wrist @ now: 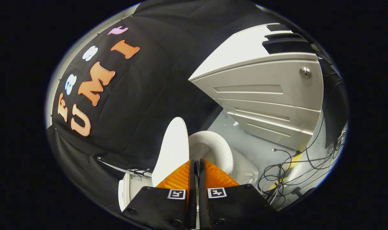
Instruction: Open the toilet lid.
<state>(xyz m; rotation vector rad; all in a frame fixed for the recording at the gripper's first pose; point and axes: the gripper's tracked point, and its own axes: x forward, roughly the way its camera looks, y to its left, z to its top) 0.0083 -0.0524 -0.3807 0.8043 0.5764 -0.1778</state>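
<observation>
Fingers (pixel 181 177) of the hand-held gripper (pixel 196 169) stand pressed together ahead of us, with only a thin dark slit between them and nothing held in it; we see ribbed, wedge-shaped pads rising from flat, matte blocks that each carry a small square printed marker.

Just beyond the fingertips we find the toilet lid (pixel 173 150), a smooth, glossy white oval panel that is raised and stands nearly upright, close to the draped black cloth wall (pixel 143 105) behind it. Beside the lid, the toilet seat (pixel 217 150) shows as a rounded white ring with a soft sheen around the shaded bowl opening, lying just ahead of the fingertips on the other side. The fingertips overlap the lower parts of both in our view, and we cannot tell whether they touch either one. Below the lid, beside the finger blocks, we glimpse a white curved part of the toilet body (pixel 125 191).

Farther off stands a pale grey cabinet (pixel 267 95) with flat, hard panels, long recessed grooves across its drawer fronts and a small round metal lock (pixel 305 72) near its top corner. On the light, smooth floor (pixel 261 150) near the cabinet's base we see a loose tangle of thin black cables (pixel 283 172).
</observation>
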